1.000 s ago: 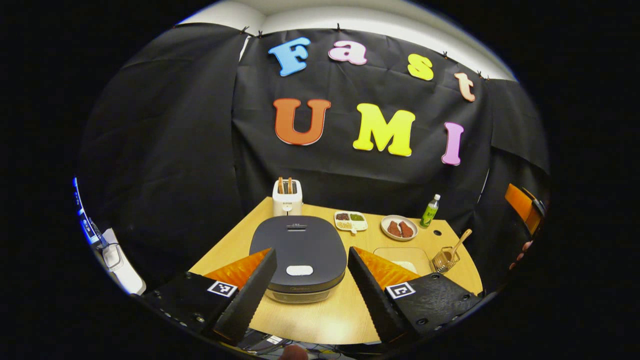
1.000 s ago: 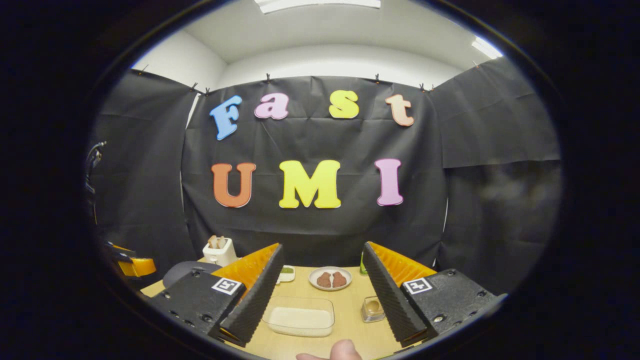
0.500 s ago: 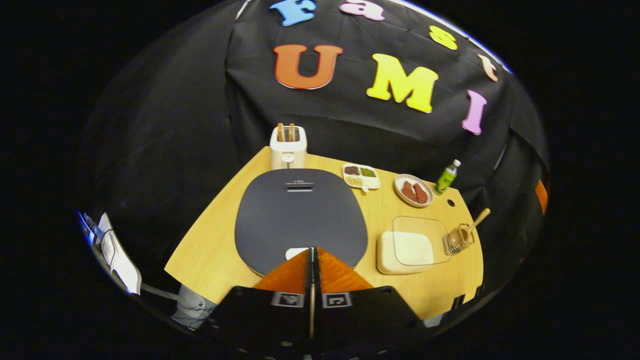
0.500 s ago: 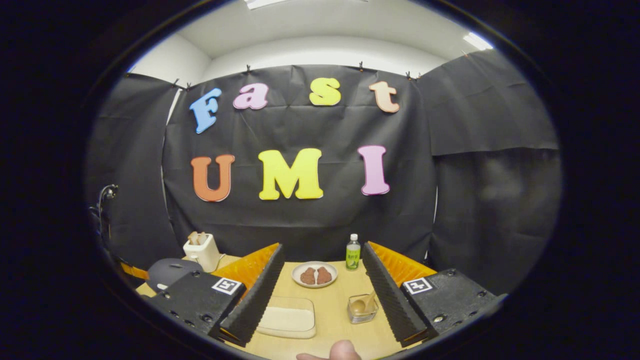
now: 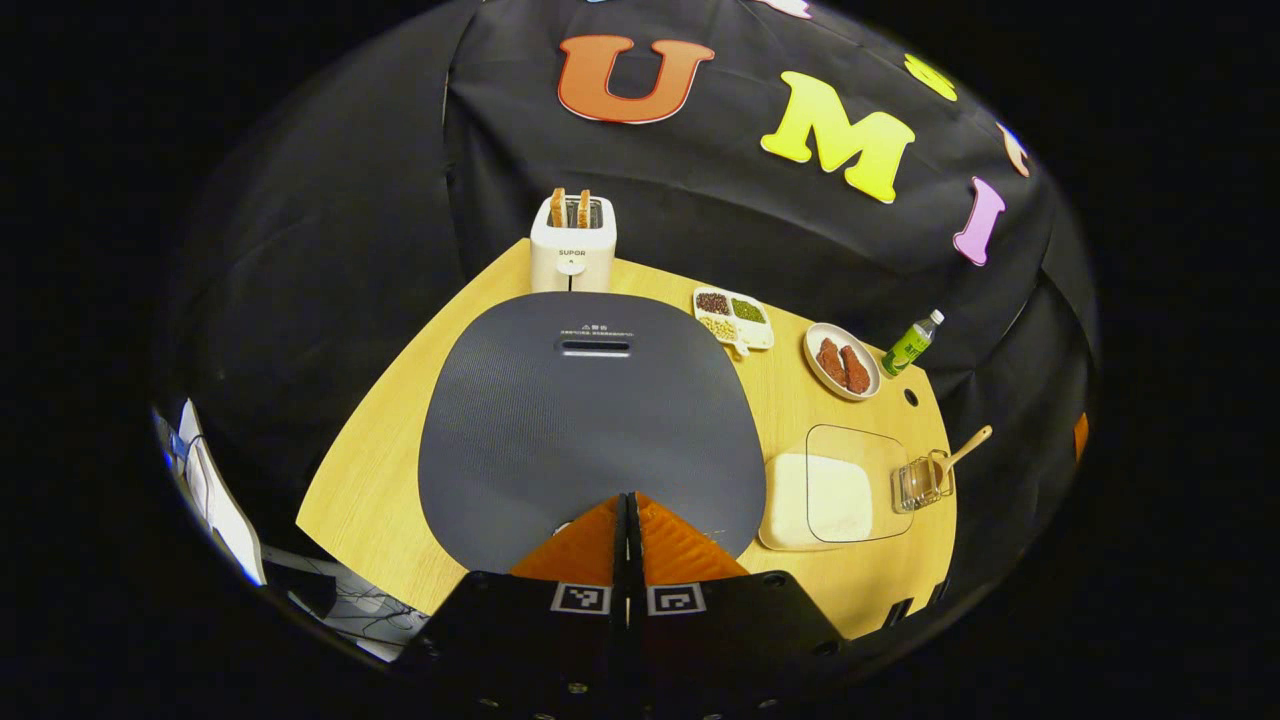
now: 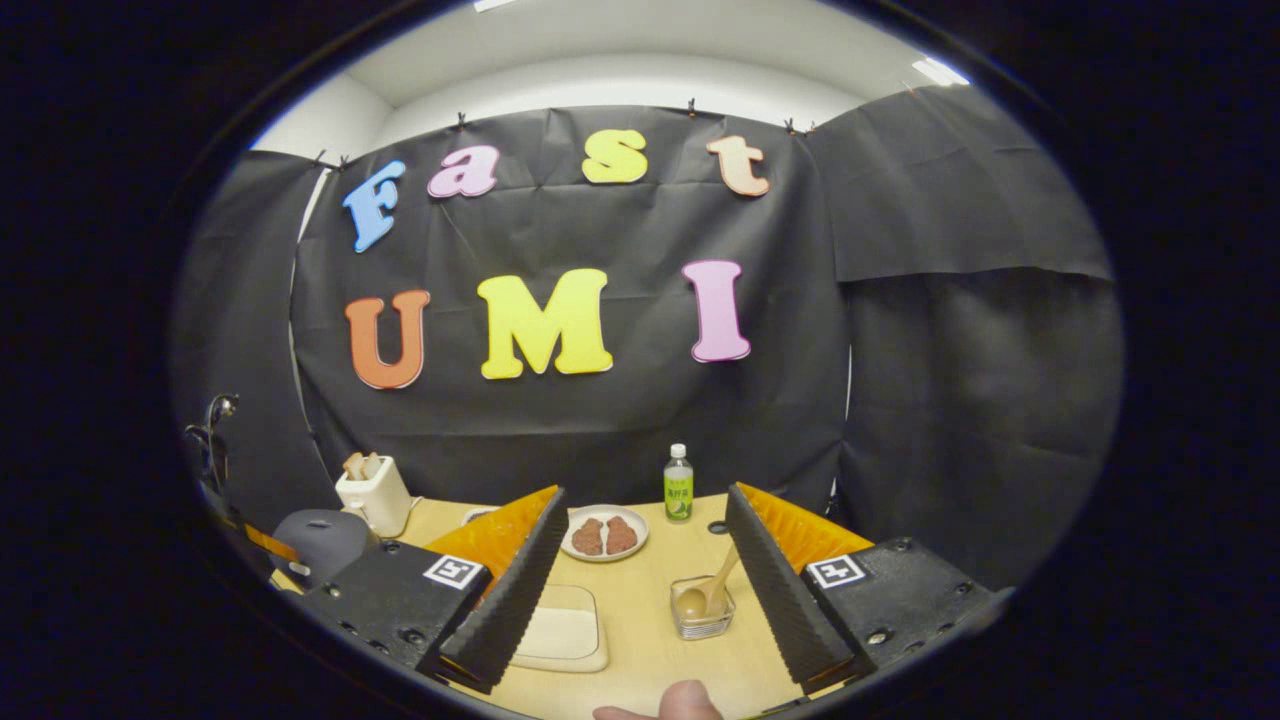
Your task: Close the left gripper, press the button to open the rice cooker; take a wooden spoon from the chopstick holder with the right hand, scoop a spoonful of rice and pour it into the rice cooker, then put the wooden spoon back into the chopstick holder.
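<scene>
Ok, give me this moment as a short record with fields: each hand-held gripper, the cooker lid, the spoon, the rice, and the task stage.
left hand-held gripper: shut, tips at the near edge of the cooker lid
right hand-held gripper: open, holding nothing
cooker: lid down
spoon: in the holder
rice: in a clear dish beside the holder
stage: at the button, lid not yet open

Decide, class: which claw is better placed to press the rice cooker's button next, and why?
Left. The left claw is shut, its tips at the front edge of the rice cooker lid where the button sits. The right claw is open, facing the wooden spoon.
</scene>
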Motion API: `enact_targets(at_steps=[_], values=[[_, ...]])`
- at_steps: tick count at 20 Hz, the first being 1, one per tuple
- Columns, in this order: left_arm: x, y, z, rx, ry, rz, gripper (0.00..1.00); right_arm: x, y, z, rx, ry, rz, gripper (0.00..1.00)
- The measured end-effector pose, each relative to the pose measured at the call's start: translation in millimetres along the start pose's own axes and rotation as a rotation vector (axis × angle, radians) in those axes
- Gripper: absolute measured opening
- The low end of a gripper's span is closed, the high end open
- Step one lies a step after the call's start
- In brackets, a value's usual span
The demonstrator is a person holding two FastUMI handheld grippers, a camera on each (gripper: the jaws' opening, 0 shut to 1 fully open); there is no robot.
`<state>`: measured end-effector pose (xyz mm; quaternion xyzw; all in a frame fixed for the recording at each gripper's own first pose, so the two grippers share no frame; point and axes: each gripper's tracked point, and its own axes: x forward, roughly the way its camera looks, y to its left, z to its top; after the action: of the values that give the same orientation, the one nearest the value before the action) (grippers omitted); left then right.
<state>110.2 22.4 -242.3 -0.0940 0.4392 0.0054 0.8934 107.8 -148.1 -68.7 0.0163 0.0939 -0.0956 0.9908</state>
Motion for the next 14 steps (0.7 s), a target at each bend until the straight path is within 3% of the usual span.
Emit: enact_targets(at_steps=[3,6,8,14], values=[[2.6,0.6,-4.9,0.000,0.012,-0.002,0.00,3.5,-4.3,-4.3,0.007,0.013,-0.017,1.00],[2.3,0.0,-10.3,-0.096,0.045,-0.014,0.01,4.4,-1.9,-5.3,0.001,0.011,-0.018,1.00],[2.5,0.4,-16.8,-0.091,0.067,-0.022,0.00,5.0,0.0,-8.1,0.005,0.013,-0.018,1.00],[-3.6,-0.9,-0.2,-0.114,-0.041,-0.053,0.00,3.4,12.9,-0.8,-0.004,0.004,0.012,1.00]])
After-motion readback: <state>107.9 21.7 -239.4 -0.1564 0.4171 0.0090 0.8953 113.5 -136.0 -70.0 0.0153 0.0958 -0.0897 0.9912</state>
